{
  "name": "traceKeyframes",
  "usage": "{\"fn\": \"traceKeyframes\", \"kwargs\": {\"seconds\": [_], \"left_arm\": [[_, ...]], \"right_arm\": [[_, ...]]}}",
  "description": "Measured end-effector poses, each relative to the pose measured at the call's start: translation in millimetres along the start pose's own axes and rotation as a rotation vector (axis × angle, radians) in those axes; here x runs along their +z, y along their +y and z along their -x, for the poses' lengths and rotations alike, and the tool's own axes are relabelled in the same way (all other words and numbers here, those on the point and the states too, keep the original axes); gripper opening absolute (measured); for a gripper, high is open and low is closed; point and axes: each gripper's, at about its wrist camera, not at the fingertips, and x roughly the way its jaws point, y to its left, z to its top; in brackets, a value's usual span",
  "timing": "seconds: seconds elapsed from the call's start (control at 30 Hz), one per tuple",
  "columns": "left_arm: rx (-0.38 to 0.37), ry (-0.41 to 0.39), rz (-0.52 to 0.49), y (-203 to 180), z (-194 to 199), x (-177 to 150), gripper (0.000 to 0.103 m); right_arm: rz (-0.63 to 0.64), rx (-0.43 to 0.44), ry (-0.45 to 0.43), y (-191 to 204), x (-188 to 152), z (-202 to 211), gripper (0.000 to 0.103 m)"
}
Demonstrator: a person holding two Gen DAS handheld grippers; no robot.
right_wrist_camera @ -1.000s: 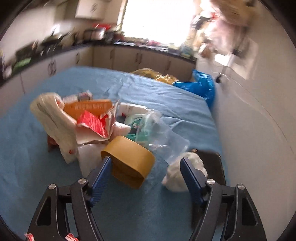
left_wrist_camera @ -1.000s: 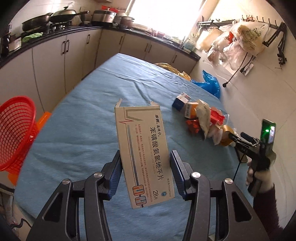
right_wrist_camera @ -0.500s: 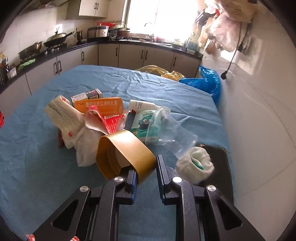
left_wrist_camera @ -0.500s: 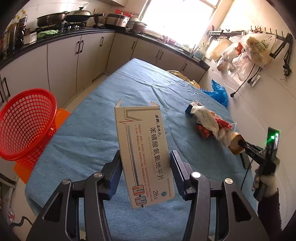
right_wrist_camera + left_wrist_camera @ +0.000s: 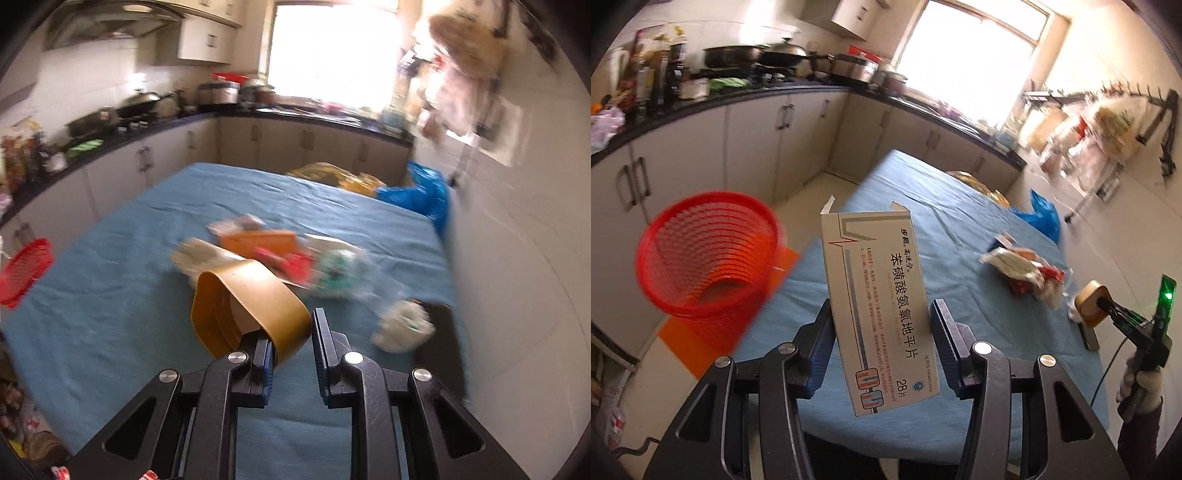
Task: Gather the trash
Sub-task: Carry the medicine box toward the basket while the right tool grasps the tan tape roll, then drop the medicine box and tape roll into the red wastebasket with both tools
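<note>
half the trash pile point(image 5: 280, 254) blurs behind the held tape roll point(image 5: 255, 299).

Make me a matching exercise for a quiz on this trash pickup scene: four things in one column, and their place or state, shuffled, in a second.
Things:
1. medicine box
2. brown tape roll
3. red basket
4. blue plastic bag

Places or states:
A. standing on the floor beside the table
B. held upright in the left gripper
C. lying at the table's far corner by the wall
D. pinched by its rim in the right gripper

Pairs: 1-B, 2-D, 3-A, 4-C
</note>
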Motion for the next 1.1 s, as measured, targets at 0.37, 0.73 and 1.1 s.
{"fn": "traceKeyframes", "kwargs": {"seconds": [0.37, 0.73, 1.1], "left_arm": [[0.248, -0.057, 0.105, 115, 19, 44, 0.05], [0.254, -0.008, 0.224, 187, -36, 67, 0.05], [0.248, -0.014, 0.242, 201, -37, 60, 0.064]], "right_arm": [[0.114, 0.416, 0.026, 193, 58, -39, 0.02], [0.211, 0.609, 0.154, 390, 87, -112, 0.02], [0.204, 0.605, 0.206, 419, 80, -142, 0.052]]}}
